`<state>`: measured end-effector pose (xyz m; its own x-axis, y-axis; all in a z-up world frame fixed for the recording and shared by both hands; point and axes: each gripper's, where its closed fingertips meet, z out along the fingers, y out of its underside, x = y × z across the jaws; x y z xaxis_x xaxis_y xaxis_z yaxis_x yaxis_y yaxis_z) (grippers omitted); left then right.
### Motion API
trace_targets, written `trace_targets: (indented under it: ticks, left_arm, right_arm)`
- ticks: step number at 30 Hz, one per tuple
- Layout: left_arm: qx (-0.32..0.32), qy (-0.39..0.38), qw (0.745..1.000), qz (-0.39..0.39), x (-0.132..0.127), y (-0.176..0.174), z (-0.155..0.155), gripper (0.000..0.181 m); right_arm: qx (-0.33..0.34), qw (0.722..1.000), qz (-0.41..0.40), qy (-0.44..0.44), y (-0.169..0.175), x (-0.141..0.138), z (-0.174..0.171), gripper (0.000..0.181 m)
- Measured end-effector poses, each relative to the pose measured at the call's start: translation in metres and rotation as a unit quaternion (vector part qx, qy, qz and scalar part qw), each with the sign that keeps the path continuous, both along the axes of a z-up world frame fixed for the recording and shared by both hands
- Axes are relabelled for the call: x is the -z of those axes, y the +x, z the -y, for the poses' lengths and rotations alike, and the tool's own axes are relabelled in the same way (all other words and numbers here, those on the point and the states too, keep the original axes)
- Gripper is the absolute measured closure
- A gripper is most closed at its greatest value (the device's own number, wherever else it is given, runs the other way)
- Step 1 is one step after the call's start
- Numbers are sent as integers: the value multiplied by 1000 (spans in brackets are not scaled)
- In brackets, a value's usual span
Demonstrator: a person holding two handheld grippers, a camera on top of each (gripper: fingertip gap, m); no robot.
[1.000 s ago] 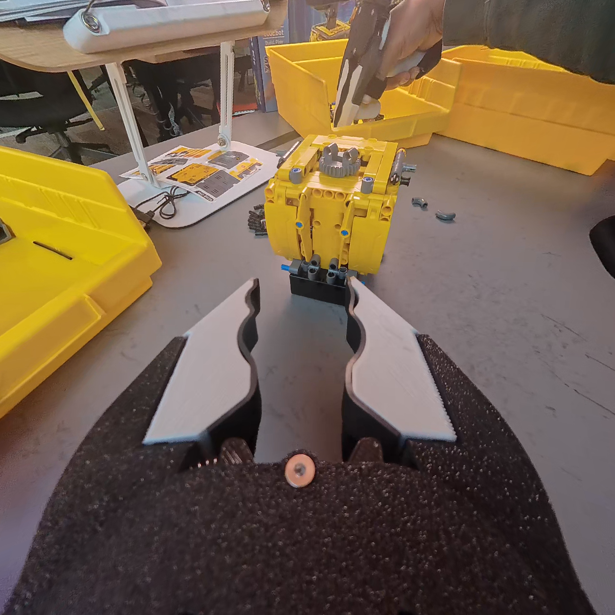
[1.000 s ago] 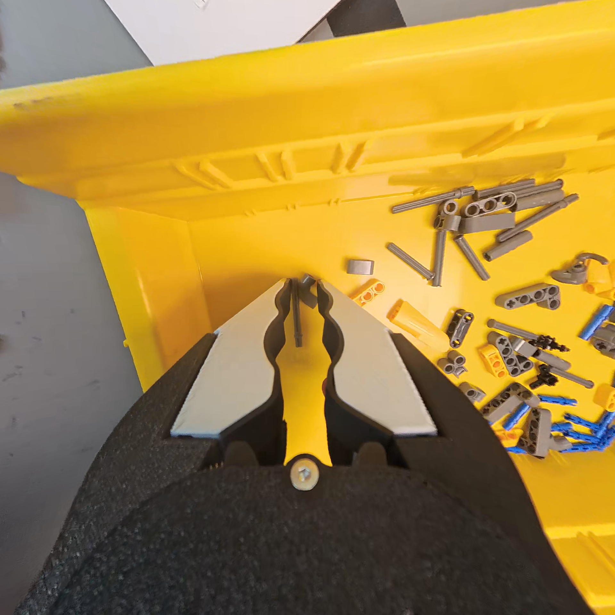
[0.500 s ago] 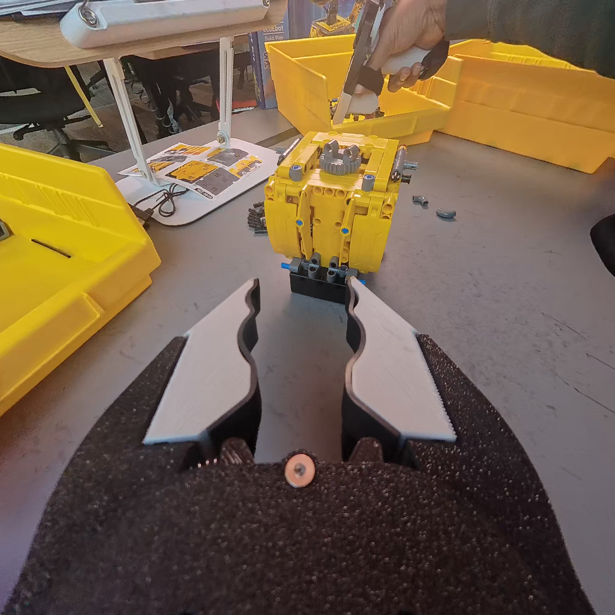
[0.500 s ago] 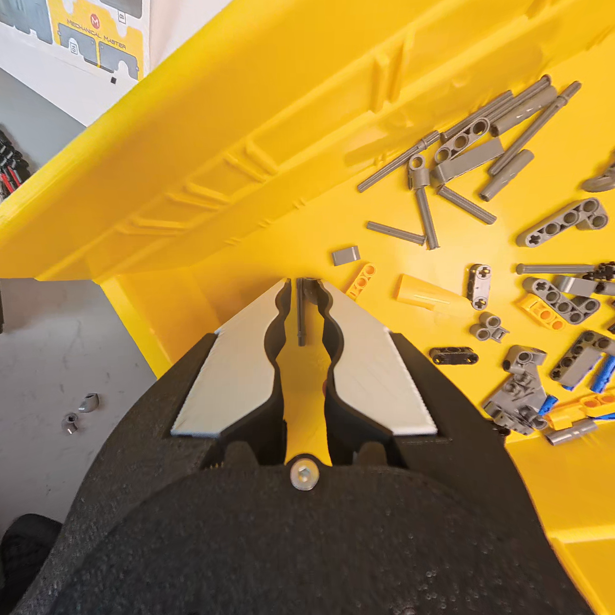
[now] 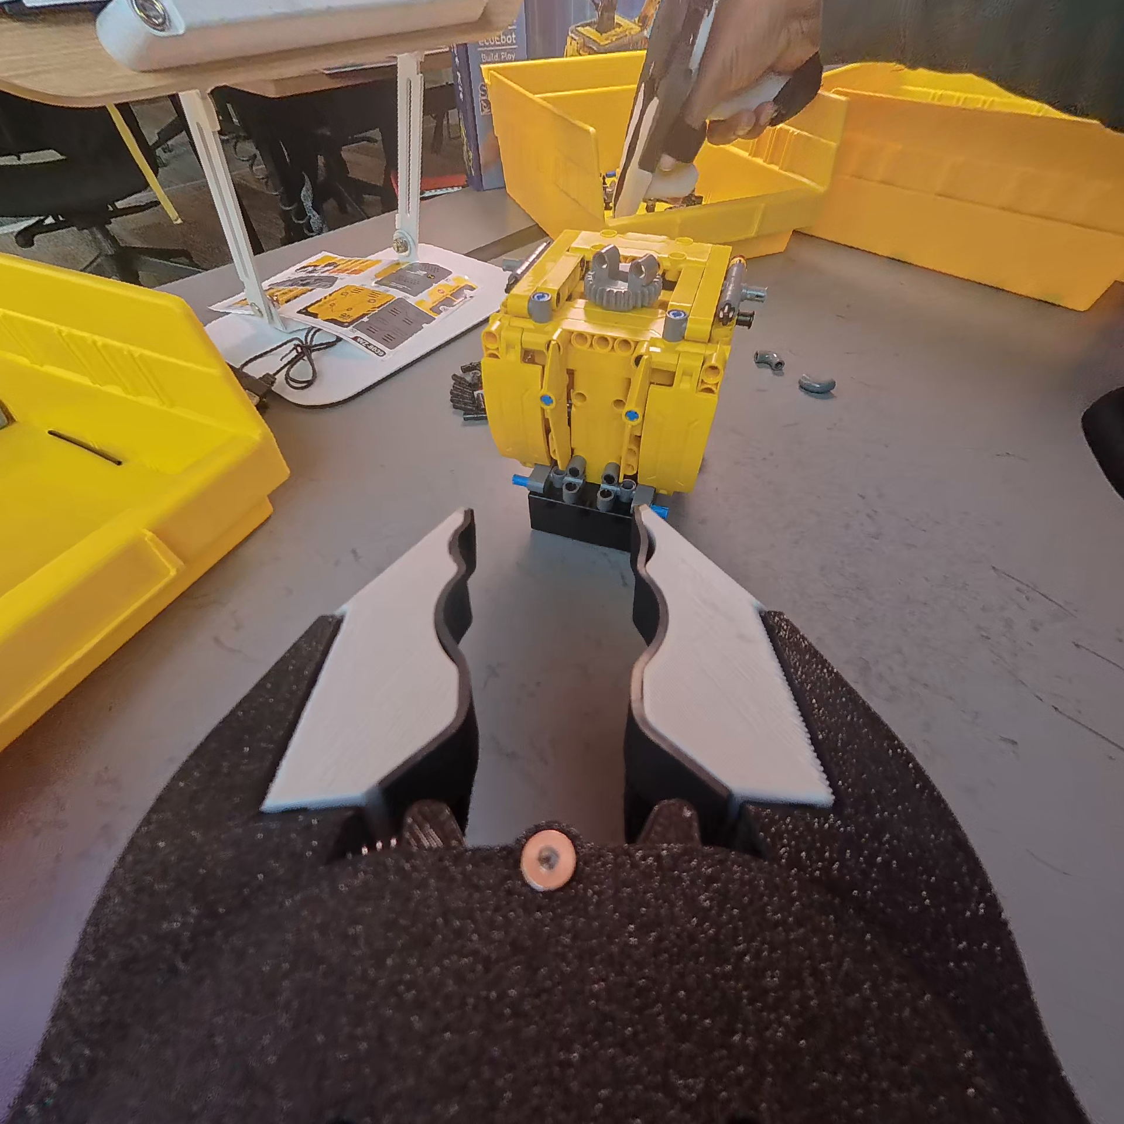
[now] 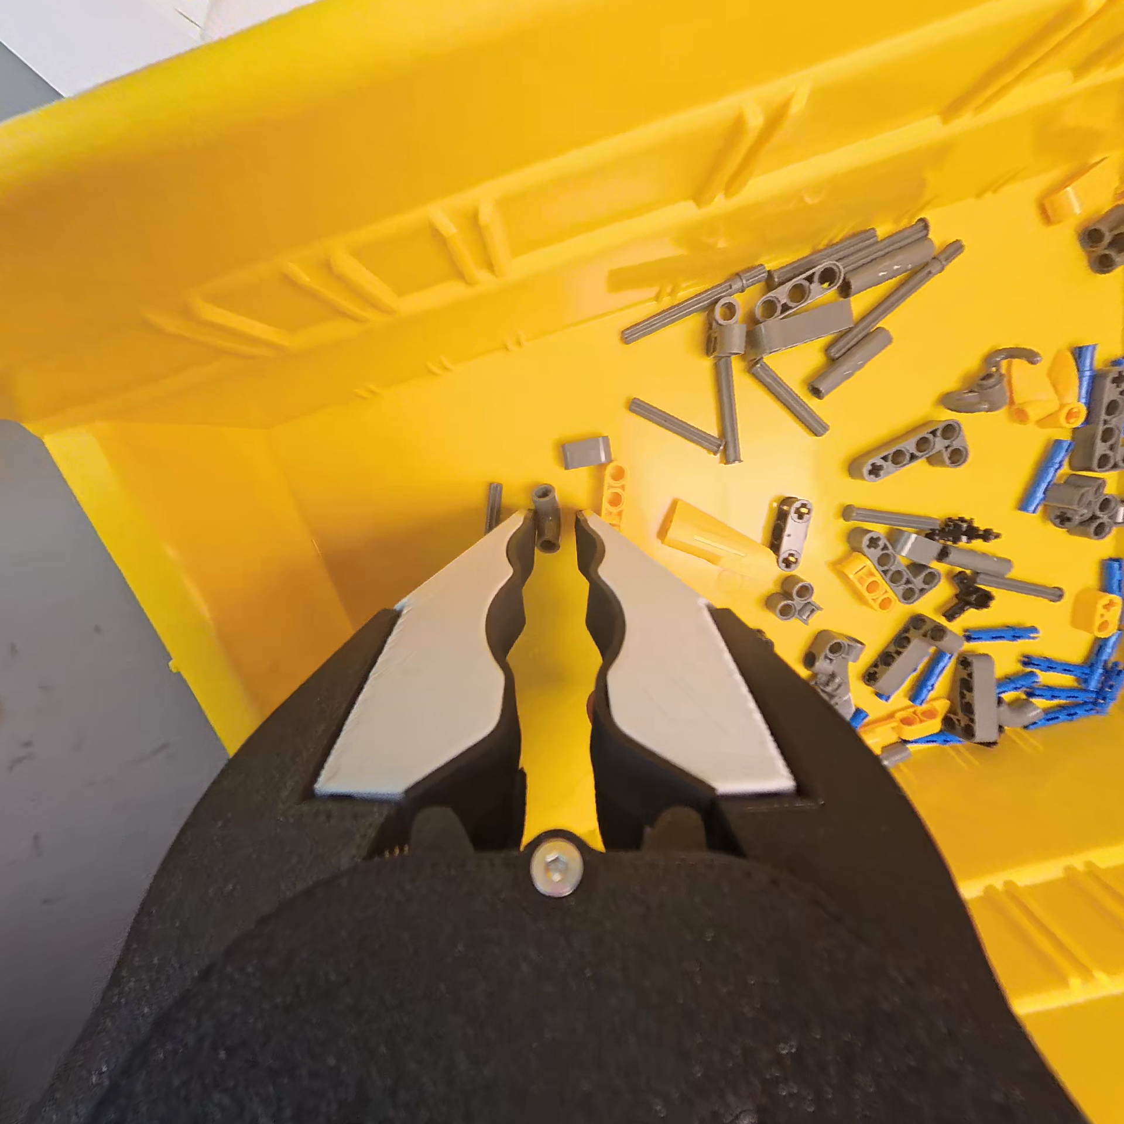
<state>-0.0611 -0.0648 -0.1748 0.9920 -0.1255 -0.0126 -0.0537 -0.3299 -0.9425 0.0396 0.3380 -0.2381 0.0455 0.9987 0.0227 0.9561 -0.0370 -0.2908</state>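
The left gripper [image 5: 552, 535] lies low over the grey table [image 5: 882, 596], fingers spread, its right tip beside the yellow brick model [image 5: 602, 389]. Only the right wrist view looks into the yellow bin [image 6: 365, 255]: the right gripper [image 6: 550, 517], tilted down and slightly parted, brackets a small grey connector [image 6: 545, 517] without clearly pinching it; loose parts [image 6: 912, 547] lie rightward.

Lighting: bright, even, overhead; soft shadows on bench [image 5: 912, 608]. Wide-angle bending at edges. Slight motion blur, right wrist view.
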Motion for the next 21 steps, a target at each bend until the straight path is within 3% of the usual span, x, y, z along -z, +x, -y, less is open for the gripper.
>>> trace_targets:
  ticks: [8,11,14,16,21]
  left_arm:
    - [1,0,1000,-1,0,0,0,131]
    - [0,2,1000,0,-2,0,1,131]
    - [2,3,1000,3,-2,1,0,131]
    - [6,1,1000,2,-1,3,0,131]
    - [11,3,1000,-5,-2,7,0,131]
  right_arm:
    - [-34,999,-10,40,1,-9,0,174]
    - [-27,993,-111,28,-9,-65,19,174]
    - [-81,984,-156,15,2,-105,75,174]
    - [-121,981,-150,4,16,-99,121,174]
    - [-150,982,-107,-31,52,-31,199,174]
